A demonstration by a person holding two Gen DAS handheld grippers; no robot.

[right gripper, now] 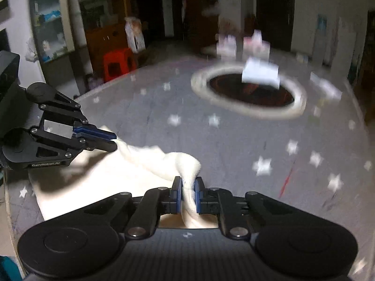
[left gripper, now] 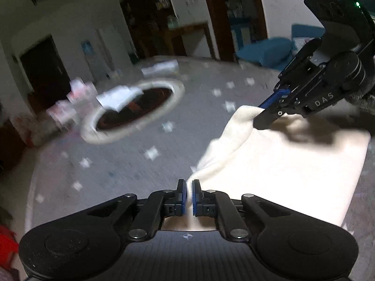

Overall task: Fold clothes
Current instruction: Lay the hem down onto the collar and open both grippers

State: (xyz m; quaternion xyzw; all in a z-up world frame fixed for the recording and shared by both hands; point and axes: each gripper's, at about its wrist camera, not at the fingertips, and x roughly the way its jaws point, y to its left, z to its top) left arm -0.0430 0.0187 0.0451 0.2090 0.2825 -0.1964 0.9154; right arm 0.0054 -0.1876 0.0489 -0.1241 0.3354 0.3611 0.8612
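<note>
A cream garment (left gripper: pixel 281 159) is spread on the grey star-print table (left gripper: pixel 117 164). Its left corner is pinched between the left gripper (left gripper: pixel 189 193) fingers; the right corner is bunched and clamped by the right gripper (right gripper: pixel 188 193).

Grey star-patterned table cover (right gripper: pixel 211 140), cream garment (left gripper: pixel 281 164) spread on it, white paper (right gripper: pixel 260 72) beyond
</note>
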